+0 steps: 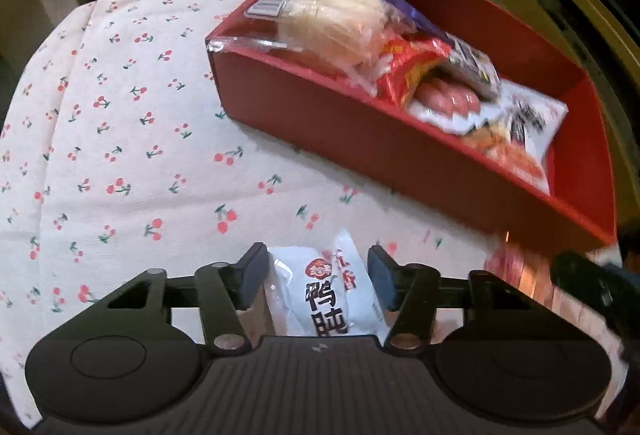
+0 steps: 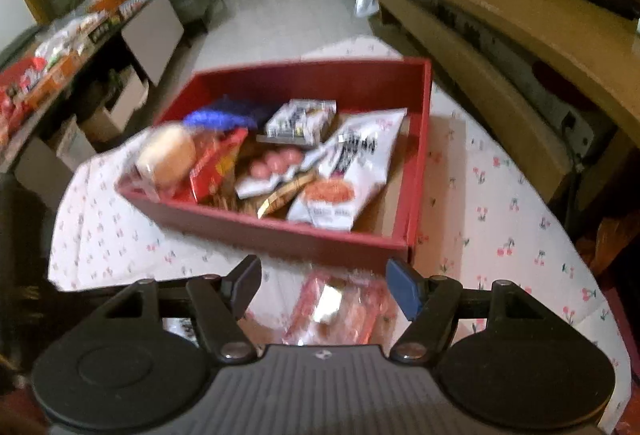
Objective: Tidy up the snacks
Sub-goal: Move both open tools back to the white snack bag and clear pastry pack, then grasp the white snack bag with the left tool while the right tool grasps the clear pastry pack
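Nearest in the left wrist view, the left gripper (image 1: 318, 277) has its jaws set on either side of a small white plastic snack packet with red and black printed characters (image 1: 326, 295). The left pad sits against the packet's edge, while a slight gap seems to remain on the right, so the pinch looks barely made rather than firm. The packet lies on the surface, a cloth of white fabric printed with small red cherries (image 1: 120, 115), probably so it can be lifted straight up.

In the right wrist view, the right gripper (image 2: 324, 283) hangs with its jaws spread wide and nothing between the pads. Below it on the cloth lies a clear plastic pack of reddish snacks with a pale label (image 2: 336, 309), likely its next pick, which would explain the wide spread.

Farther off stands the open red cardboard box (image 1: 360, 139), already holding a wrapped pale bun (image 1: 332, 19), a red bag and white packets. Its open top faces both grippers, so a packet can be dropped in from above.
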Motion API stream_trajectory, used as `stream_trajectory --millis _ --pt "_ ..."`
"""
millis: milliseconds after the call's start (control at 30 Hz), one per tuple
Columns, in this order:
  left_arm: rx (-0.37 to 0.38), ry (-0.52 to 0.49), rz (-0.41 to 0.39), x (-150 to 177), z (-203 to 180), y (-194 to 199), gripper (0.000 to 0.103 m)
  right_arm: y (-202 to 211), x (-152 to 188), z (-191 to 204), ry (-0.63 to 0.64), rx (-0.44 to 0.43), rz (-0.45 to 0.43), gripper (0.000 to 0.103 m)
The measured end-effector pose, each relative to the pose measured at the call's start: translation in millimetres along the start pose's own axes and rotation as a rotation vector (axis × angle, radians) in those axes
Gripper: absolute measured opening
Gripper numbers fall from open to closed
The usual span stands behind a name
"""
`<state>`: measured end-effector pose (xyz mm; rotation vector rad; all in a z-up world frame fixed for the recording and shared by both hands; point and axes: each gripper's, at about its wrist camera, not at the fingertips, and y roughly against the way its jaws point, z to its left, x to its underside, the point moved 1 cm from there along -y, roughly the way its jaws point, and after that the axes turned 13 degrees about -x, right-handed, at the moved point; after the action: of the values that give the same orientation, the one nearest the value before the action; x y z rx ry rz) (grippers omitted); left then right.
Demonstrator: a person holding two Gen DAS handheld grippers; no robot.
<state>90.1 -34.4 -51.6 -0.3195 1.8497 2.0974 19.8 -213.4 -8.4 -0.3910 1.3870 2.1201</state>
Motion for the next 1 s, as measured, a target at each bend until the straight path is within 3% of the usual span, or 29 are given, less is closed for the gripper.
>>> stream_trajectory --millis 100,233,367,533,700,733,800,867,967,1000 --pt "-0.011 -0.104 -0.015 12.0 8.3 7.2 0.053 -7.7 5.0 -6.4 -0.02 0.006 0.039 0.085" --pt "-0.005 -0.179 -0.015 27.6 21.7 9.3 0.053 -18.3 8.8 -19.1 -0.099 -0.003 0.068 0.085" --pt "0.058 -0.17 -0.017 27.2 22.3 8.6 0.078 -32.2 9.0 -25.7 -0.194 -0.022 0.091 0.086" --pt "0.029 -0.204 -0.049 30.8 12.8 8.1 0.085 -48.8 10.5 -14.2 -0.152 0.024 0.124 0.088" --pt "-0.005 -0.17 -0.036 27.8 22.5 -1.8 0.088 -61.6 13.3 0.4 -0.036 0.088 0.15 0.091" --pt "0.0 -0.165 -0.034 27.9 24.0 -1.6 0.088 -61.7 14.5 1.8 -0.021 0.097 0.152 0.089" --pt "-0.011 -0.179 -0.035 30.1 24.0 -1.2 0.085 -59.7 17.8 5.2 0.023 0.104 0.158 0.074" --pt "-0.018 -0.188 -0.053 34.5 24.8 1.2 0.081 -56.4 22.9 6.6 0.036 0.086 0.166 0.073" --pt "-0.029 -0.194 -0.064 39.3 27.8 6.3 0.062 -51.3 31.4 11.6 0.075 0.094 0.17 0.073" --pt "-0.022 -0.194 -0.066 39.5 30.2 7.7 0.06 -48.7 33.6 13.5 0.083 0.094 0.168 0.073"
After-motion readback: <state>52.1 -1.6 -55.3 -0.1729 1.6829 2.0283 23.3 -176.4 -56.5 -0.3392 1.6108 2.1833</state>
